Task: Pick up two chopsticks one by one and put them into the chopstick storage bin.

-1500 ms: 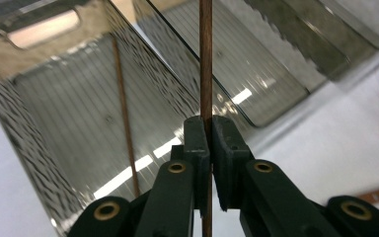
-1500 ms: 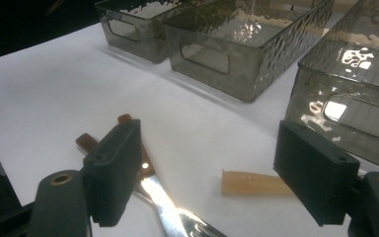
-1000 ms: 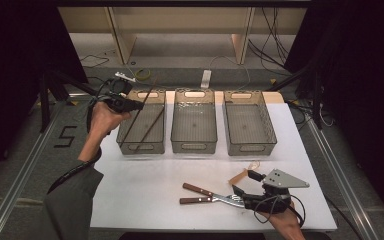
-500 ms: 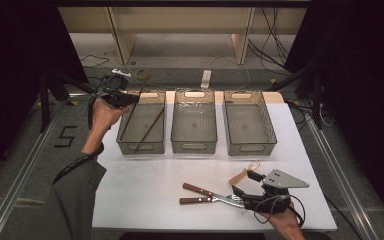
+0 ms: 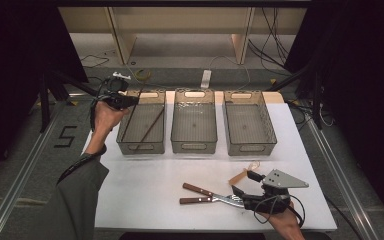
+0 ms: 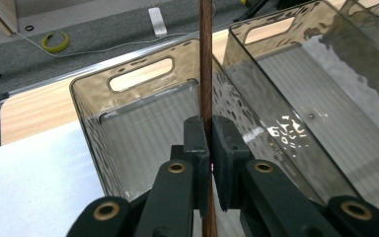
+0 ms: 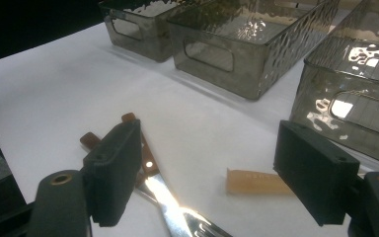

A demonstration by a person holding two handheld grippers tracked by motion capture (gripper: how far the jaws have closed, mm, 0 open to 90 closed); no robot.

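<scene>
left tool [image 5: 130, 101] slightly lower, brown stick [image 5: 149, 129] sunk into left bin [image 5: 123, 131]

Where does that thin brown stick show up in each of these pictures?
High view: the brown stick lies slanted in the left bin, its top end at the left gripper.
Left gripper view: the stick runs straight up the middle, pinched between the jaws.
Right gripper view: I cannot make it out.
Shared landmark: the left bin, also far left in the right gripper view.

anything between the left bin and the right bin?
The middle bin sits between left bin and right bin, as the high view shows.
</scene>
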